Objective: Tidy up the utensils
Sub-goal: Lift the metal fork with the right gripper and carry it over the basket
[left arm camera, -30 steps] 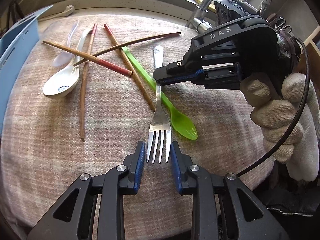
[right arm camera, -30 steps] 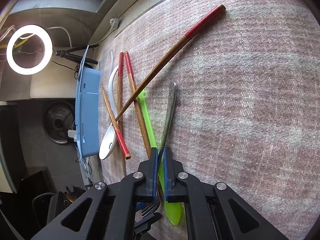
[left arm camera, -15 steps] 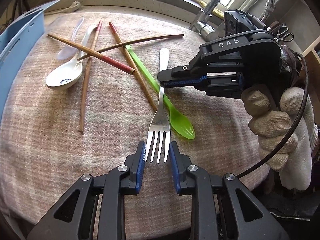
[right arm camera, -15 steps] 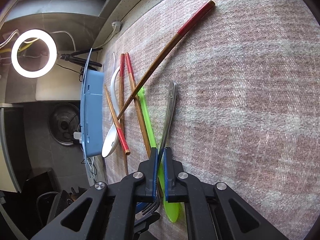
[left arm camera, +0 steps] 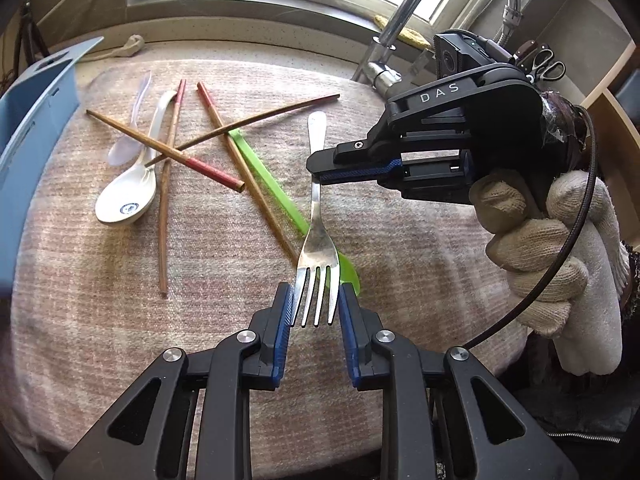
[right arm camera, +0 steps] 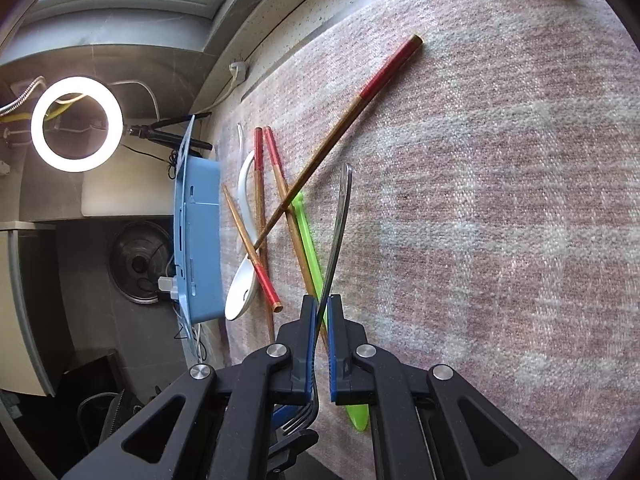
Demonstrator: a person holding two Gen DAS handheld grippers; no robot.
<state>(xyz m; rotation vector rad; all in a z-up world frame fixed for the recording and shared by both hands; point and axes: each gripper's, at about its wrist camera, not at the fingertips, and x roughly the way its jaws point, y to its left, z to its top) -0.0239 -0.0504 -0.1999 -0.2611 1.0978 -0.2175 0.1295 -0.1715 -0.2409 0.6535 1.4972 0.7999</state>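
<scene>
Both grippers hold the metal fork (left arm camera: 318,236), which is lifted clear of the pinkish woven cloth (left arm camera: 120,320). Left gripper (left arm camera: 315,304): blue pads clamped against the outer tines on either side of the fork head, tines pointing toward the camera. Right gripper (left arm camera: 320,176), carried by a hand (left arm camera: 548,256) in a knit work glove: jaws pinched nearly closed on the fork handle at about mid-length; in the right wrist view the handle runs up between the blue pads of the right gripper (right arm camera: 322,316) and the fork (right arm camera: 338,220) is seen edge-on, tines below the jaws. Just under and behind the fork head lies a green plastic spoon (left arm camera: 276,188), bowl nearest, handle running away to the left of the fork. Further left of the fork, four red-tipped wooden chopsticks (left arm camera: 212,168) lie crossed on the cloth; one crosses the green handle. Beyond them, left of the fork, a white ceramic spoon (left arm camera: 128,196) with a small blue mark in its bowl, and a clear plastic spoon (left arm camera: 132,128) partly under the chopsticks. A blue bin (left arm camera: 36,120) stands at the cloth's left edge, farthest left of the fork. Behind the fork and to the right, a chrome faucet (left arm camera: 400,28) before a window.
</scene>
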